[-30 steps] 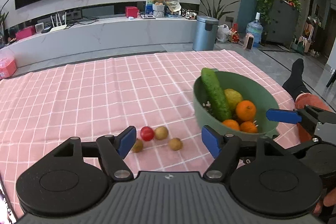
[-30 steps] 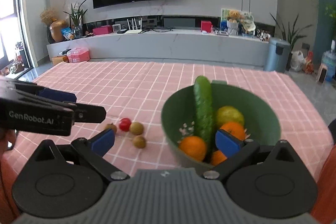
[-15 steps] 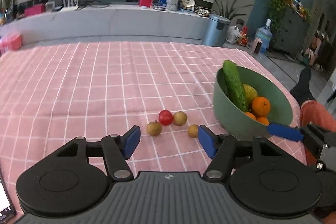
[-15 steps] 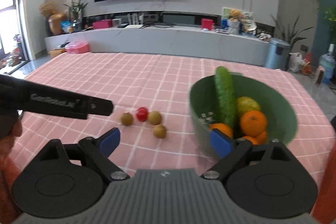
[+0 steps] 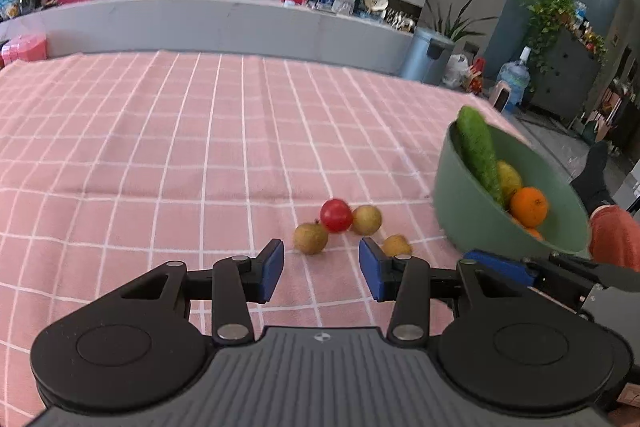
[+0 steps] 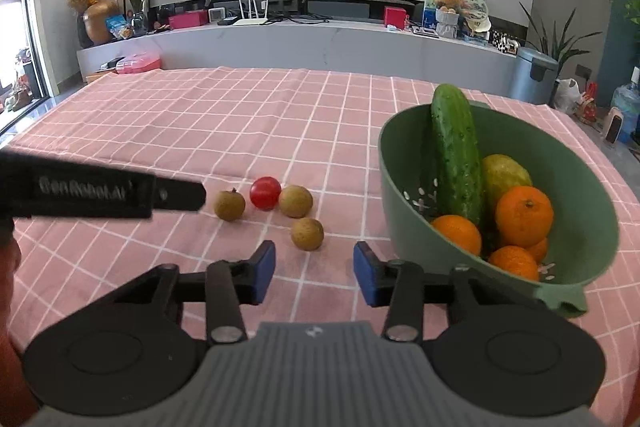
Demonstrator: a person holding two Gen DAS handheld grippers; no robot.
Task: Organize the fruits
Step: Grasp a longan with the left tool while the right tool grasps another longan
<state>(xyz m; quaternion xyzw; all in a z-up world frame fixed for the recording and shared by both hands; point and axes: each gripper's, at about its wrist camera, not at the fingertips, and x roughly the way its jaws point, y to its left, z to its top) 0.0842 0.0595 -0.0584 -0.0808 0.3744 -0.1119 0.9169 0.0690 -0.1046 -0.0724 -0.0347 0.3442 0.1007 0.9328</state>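
Two handheld grippers hover low over a table draped in a pink cloth (image 6: 240, 115) with a white grid. The left gripper (image 5: 321, 269) and the right gripper (image 6: 314, 273) have both just been closing; their blue pads stand partly apart, with nothing between them, clasping no fruit. Just ahead of the right gripper lies a cluster of small round fruit: a glossy red cherry tomato (image 6: 265, 192), flanked at its 9 o'clock by a matte tan, rough-skinned longan with a stub of stem (image 6: 229, 205), at its 3 o'clock by a second (image 6: 295, 201), and at 5 o'clock by a third (image 6: 307, 233). At the cluster's 3 o'clock sits a smooth green plastic colander bowl (image 6: 404, 199) holding a bumpy cucumber (image 6: 456, 155) propped on the rim, dimpled mandarins (image 6: 524, 215) and a yellow-green pear (image 6: 505, 175).
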